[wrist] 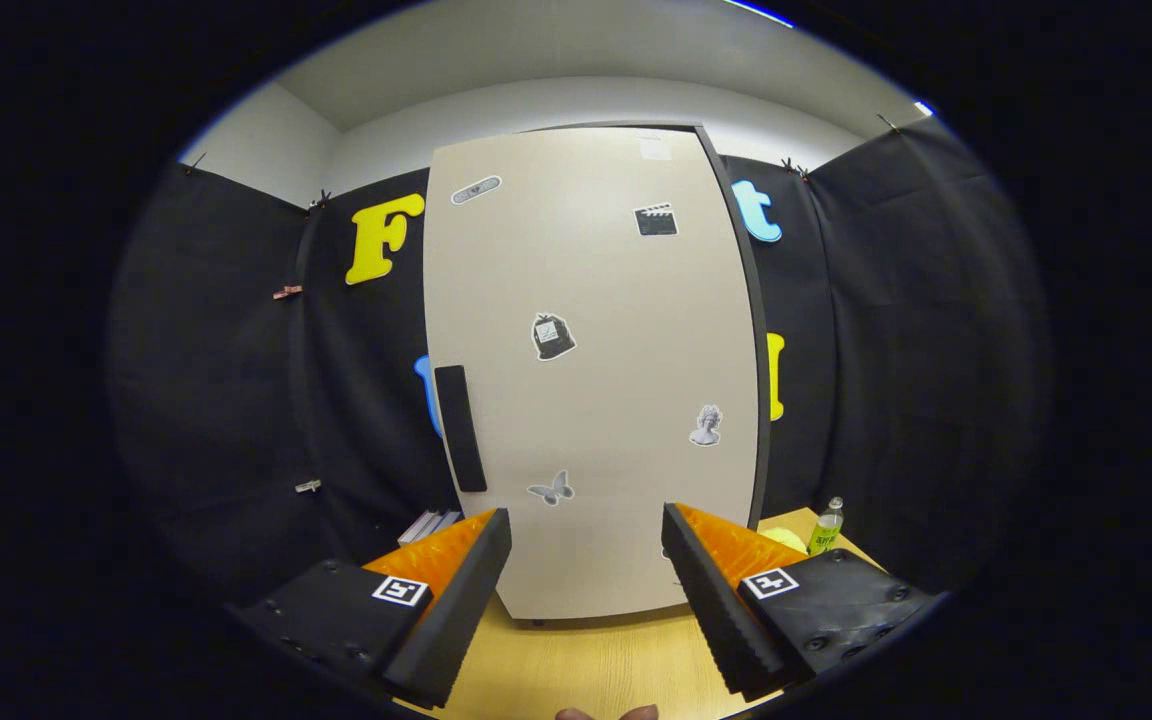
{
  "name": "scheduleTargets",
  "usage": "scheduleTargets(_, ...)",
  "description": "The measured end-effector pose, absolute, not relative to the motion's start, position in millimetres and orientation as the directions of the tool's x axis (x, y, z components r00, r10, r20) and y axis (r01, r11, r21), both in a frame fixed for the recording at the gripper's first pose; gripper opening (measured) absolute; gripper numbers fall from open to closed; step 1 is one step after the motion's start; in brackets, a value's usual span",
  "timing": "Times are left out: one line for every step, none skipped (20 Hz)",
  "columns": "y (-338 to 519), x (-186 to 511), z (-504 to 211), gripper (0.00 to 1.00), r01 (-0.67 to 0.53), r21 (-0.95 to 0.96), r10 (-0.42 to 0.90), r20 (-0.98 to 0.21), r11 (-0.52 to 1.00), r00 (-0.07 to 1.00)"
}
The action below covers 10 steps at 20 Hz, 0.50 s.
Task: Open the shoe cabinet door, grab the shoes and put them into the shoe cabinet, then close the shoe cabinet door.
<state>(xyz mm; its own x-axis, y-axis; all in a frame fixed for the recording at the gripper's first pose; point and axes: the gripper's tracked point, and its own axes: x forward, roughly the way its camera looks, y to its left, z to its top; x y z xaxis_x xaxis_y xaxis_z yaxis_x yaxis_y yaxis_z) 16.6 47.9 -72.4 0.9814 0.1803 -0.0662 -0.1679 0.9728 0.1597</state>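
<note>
- The shoe cabinet (596,370) stands upright on the wooden table (586,665), straight ahead of the gripper (586,575), and its pale door (616,300) is closed.
- The gripper's fingers are spread wide with nothing between them; the lower part of the cabinet door shows through the gap.
- Both fingers hang short of the cabinet, not touching it.
- A dark vertical handle (460,428) sits on the cabinet door near its left edge, above and just beyond the left finger.
- Several small stickers (553,336) are scattered over the door's face.
- A small bottle (826,528) with a green label stands on the table to the right of the cabinet, just beyond the right finger.
- Something yellowish-green (784,539) lies on the table beside the bottle, between it and the cabinet; what it is cannot be told.
- A few flat pale things (429,524), perhaps books, lie left of the cabinet's base, behind the left finger.
- Fingertips (604,713) of a person's hand show at the near table edge, in front of the cabinet.
</note>
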Motion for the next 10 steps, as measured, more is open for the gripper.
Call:
scheduleTargets(48.1, 16.3, -72.4, 0.98, -0.169, 0.159, 0.181, -0.066, 0.973, 0.981)
scheduleTargets(48.4, 16.9, -72.2, 0.98, -0.169, 0.157, 0.181, -0.066, 0.973, 0.981)
scheduleTargets(48.6, 17.0, -72.0, 0.98, -0.169, 0.158, 0.181, -0.065, 0.973, 0.981)
scheduleTargets(48.7, 17.0, -71.6, 0.98, -0.169, 0.159, 0.181, -0.064, 0.973, 0.981)
scheduleTargets(48.6, 16.9, -71.4, 0.98, -0.169, 0.159, 0.181, -0.064, 0.973, 0.981)
scheduleTargets(49.0, 16.7, -71.1, 0.98, -0.169, 0.158, 0.181, -0.063, 0.973, 0.981)
scheduleTargets(48.8, 16.7, -70.6, 0.98, -0.169, 0.155, 0.18, -0.062, 0.973, 0.982)
scheduleTargets(49.0, 16.7, -70.8, 0.98, -0.168, 0.153, 0.179, -0.063, 0.974, 0.982)
scheduleTargets(49.3, 16.3, -70.5, 0.98, -0.168, 0.152, 0.179, -0.063, 0.974, 0.982)
scheduleTargets(49.4, 16.8, -70.3, 0.98, -0.167, 0.153, 0.178, -0.064, 0.974, 0.982)
